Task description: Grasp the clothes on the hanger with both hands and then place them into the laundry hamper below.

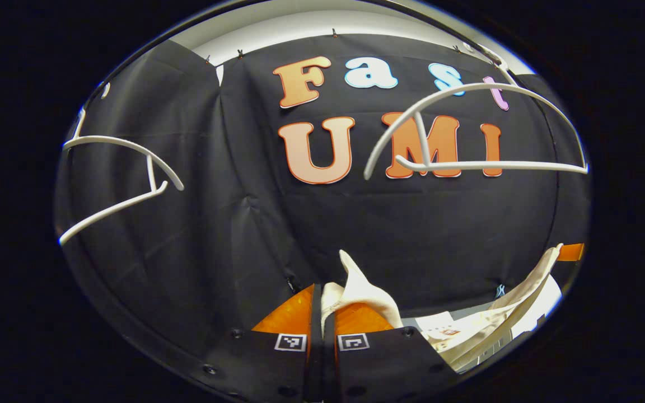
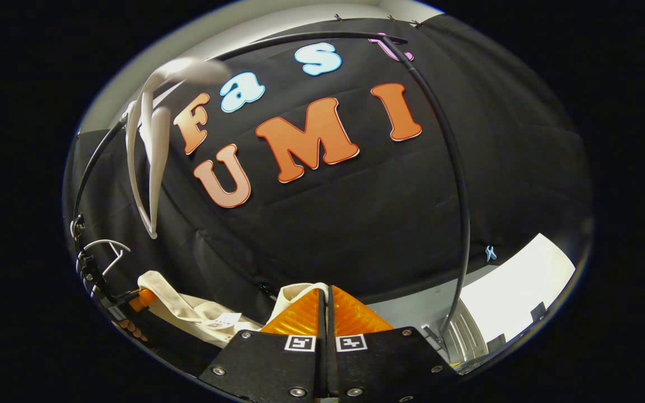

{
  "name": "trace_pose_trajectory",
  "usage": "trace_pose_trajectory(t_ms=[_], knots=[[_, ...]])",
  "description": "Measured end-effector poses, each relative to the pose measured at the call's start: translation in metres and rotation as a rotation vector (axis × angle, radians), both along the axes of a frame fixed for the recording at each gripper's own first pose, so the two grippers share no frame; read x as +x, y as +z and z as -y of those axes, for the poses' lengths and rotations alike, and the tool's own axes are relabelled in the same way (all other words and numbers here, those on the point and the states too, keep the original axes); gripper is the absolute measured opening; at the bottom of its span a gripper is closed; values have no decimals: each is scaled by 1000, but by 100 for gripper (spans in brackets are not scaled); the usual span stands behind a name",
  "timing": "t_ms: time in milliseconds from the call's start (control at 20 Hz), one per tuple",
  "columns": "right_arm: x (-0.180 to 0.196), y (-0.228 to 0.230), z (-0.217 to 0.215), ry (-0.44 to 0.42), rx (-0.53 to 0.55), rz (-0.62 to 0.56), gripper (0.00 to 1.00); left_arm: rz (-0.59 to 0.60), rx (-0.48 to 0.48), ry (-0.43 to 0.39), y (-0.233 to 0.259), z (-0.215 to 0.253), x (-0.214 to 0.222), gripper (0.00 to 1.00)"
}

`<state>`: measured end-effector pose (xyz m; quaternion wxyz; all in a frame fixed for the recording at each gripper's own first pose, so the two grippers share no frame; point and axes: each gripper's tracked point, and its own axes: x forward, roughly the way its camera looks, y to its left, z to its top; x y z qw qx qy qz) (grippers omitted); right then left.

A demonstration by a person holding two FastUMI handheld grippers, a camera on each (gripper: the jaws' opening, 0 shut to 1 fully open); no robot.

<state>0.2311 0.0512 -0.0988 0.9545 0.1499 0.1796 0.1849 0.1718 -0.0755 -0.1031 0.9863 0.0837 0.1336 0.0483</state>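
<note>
A cream garment (image 1: pixel 490 324) hangs stretched between both grippers, off the hangers. My left gripper (image 1: pixel 322 296) is shut on one end of it, and a fold of cloth (image 1: pixel 359 285) pokes up between its fingers. In the right gripper view, my right gripper (image 2: pixel 325 296) is shut on the other end (image 2: pixel 297 294), and the garment (image 2: pixel 188 313) runs off to the left toward the other gripper (image 2: pixel 140 299). A bare white hanger (image 1: pixel 468 134) hangs up to the right, and another (image 1: pixel 121 184) to the left.
The black rack rail (image 2: pixel 451 168) arcs overhead and down the right side, carrying a blurred white hanger (image 2: pixel 152 145) and a wire hook (image 2: pixel 104 246). A pale ribbed object (image 2: pixel 462 336) and a white surface (image 2: pixel 518 291) lie low on the right.
</note>
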Motion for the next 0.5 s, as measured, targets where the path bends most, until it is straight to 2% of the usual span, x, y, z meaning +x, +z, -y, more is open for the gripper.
trace_pose_trajectory(t_ms=[350, 500], knots=[[-19, -41, -37, 0, 25, -73, 0, -86, -16, -57, -41, 19, -2, 6], [-25, -58, -51, 0, -12, -91, 0, -130, -35, -65, -59, 19, -5, 7]])
